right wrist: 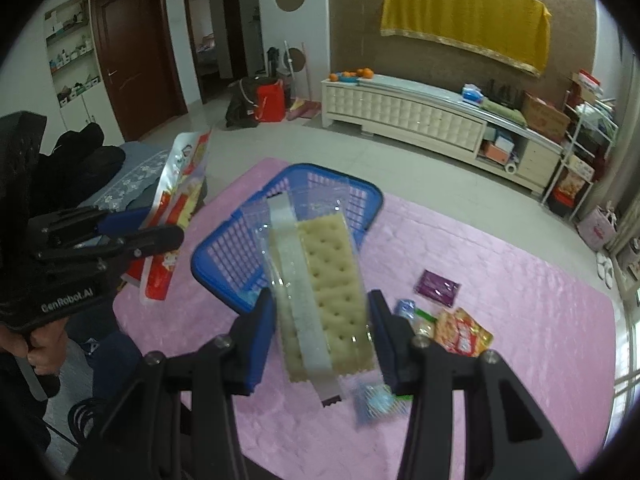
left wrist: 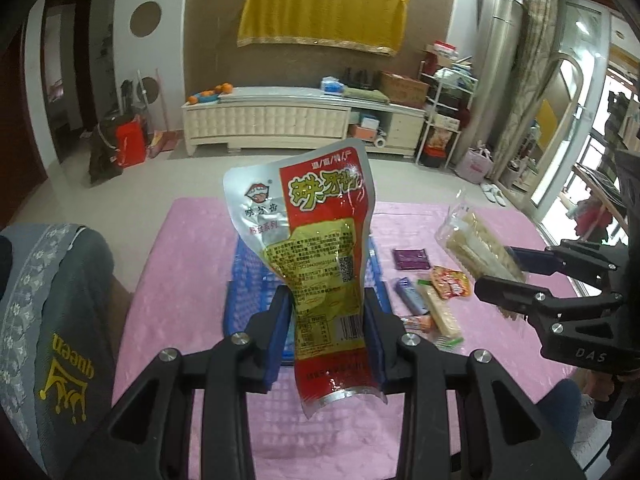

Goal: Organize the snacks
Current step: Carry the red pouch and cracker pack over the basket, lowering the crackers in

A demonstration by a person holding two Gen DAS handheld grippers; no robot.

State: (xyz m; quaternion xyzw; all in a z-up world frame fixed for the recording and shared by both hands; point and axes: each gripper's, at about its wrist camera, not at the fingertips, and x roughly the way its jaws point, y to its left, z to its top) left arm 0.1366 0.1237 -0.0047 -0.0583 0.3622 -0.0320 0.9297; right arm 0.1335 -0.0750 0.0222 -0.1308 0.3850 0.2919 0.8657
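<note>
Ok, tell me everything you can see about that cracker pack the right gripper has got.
The cracker pack is a long clear plastic sleeve of pale, square, dimpled crackers, with a whitish strip running down its length. The right gripper is shut on its lower part, one blue pad against each side, holding it lifted and tilted over the near edge of the blue basket. In the left wrist view it shows at the right, above the pink mat.

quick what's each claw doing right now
Left claw: closed on the red and silver foil snack pouch.
Right claw: closed on the clear-wrapped cracker pack.
</note>
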